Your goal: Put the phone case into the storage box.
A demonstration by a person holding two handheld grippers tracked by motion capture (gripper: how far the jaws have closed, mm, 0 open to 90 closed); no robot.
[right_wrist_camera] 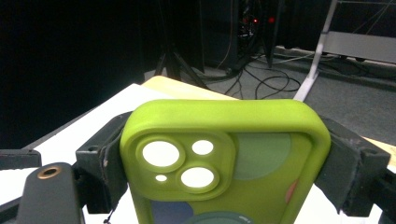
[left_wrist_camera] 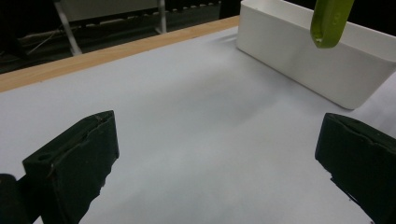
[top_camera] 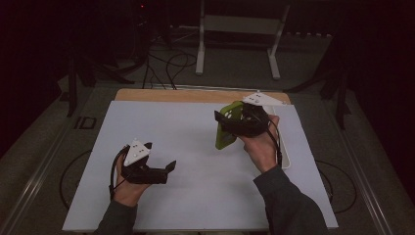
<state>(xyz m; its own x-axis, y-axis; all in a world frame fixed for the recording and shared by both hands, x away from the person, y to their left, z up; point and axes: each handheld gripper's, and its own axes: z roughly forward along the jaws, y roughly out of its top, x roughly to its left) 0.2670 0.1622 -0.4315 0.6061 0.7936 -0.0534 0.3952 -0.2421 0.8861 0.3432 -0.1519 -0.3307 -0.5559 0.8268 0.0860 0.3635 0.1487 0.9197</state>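
Note:
A lime-green phone case (right_wrist_camera: 224,163) with camera cut-outs stands upright between the jaws of my right gripper (right_wrist_camera: 224,168), which is shut on its two long edges. From above, that gripper (top_camera: 234,125) holds the case (top_camera: 226,128) above the right half of the white table sheet. A corner of the case (left_wrist_camera: 329,21) hangs at the top of the left gripper view. My left gripper (top_camera: 164,169) rests low at the front left, open, nothing between its jaws. Its jaws stand wide apart over bare sheet in its own view (left_wrist_camera: 224,163).
A white rectangular bin (left_wrist_camera: 322,56) stands on the sheet at the right, partly behind the right hand (top_camera: 285,161). The table's wooden far edge (top_camera: 195,94) lies beyond the sheet. A white frame stand (top_camera: 240,29) and cables sit on the floor behind.

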